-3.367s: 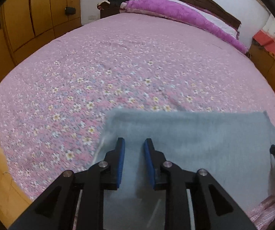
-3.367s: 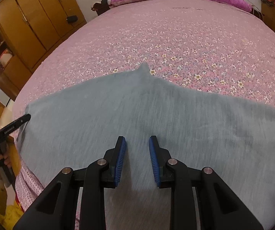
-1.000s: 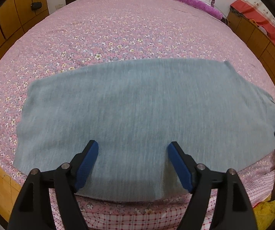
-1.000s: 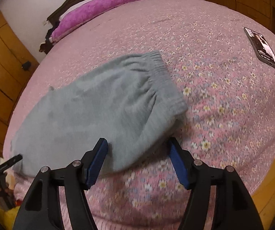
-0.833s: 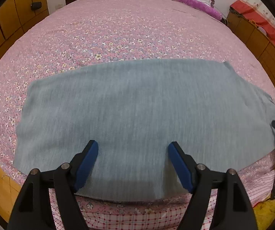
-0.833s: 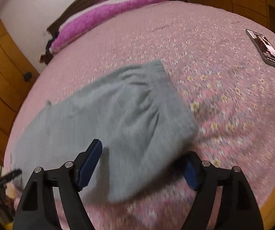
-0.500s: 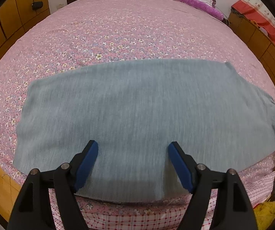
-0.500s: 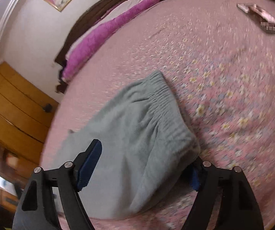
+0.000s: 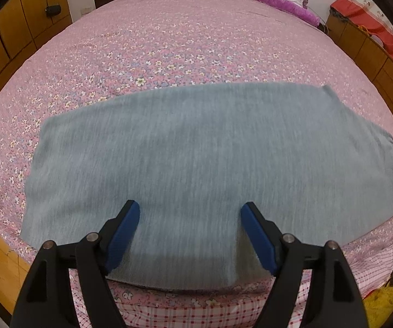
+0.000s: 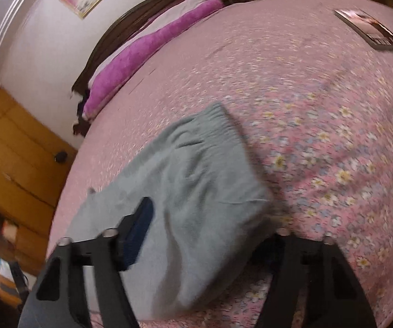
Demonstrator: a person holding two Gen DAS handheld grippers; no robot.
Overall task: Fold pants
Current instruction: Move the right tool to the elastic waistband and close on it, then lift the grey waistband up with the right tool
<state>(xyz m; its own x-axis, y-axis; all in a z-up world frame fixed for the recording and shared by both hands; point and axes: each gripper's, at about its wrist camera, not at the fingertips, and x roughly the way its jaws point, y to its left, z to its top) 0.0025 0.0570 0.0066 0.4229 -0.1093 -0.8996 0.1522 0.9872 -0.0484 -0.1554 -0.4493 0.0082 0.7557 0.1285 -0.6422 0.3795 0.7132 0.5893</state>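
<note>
The grey pants (image 9: pixel 196 164) lie flat across the near edge of the bed (image 9: pixel 169 41), folded lengthwise into 1 long band, legs toward the left side and waistband at the right end. What has changed in the last second is all on the right. The right gripper (image 10: pixel 210 235) has swung in over the waistband corner and tipped over on its side, and its jaws are closing now with the bunched corner of the waistband (image 10: pixel 224 125) between them. 1 blue pad sits on top of the cloth; the other is buried under the fold, so with the blur I cannot say for sure the pads are pressing yet.

The left gripper (image 9: pixel 191 232) has not budged. It hovers above the middle of the near edge with its 2 fingers spread wide and nothing between them; the cloth is simply beneath.

To my eye that means the next fold is starting: waistband end taken up, likely to be carried over toward the leg end. A phone (image 10: pixel 371 31) lies well clear, farther up the bed.
</note>
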